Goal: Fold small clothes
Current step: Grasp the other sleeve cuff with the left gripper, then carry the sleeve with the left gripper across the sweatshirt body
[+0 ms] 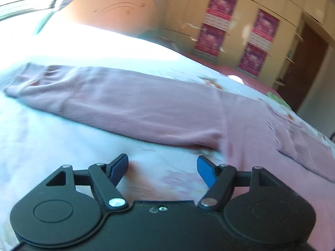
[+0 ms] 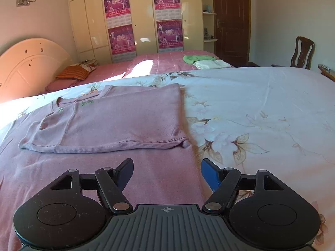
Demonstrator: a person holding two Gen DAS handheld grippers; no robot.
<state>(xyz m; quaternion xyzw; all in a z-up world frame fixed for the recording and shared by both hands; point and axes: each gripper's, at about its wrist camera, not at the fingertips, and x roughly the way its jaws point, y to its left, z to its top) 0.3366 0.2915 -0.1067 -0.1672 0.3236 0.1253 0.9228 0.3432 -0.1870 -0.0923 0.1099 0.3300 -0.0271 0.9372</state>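
A pink ribbed long-sleeved top (image 2: 117, 121) lies flat on the floral bedsheet (image 2: 261, 108). In the right wrist view one sleeve is folded across its body, its cuff (image 2: 185, 143) at the right edge. My right gripper (image 2: 167, 172) is open and empty, low over the top's lower part near its right edge. In the left wrist view the other sleeve (image 1: 117, 100) stretches out to the left across the sheet (image 1: 62, 146). My left gripper (image 1: 162, 168) is open and empty, over bare sheet just below that sleeve's armpit.
A second bed with a pink cover (image 2: 167, 62) holds folded green (image 2: 196, 59) and white (image 2: 211, 64) clothes and a striped pillow (image 2: 75, 72). A headboard (image 2: 27, 62), wardrobe (image 2: 136, 21), door (image 2: 230, 21) and chair (image 2: 301, 52) stand beyond.
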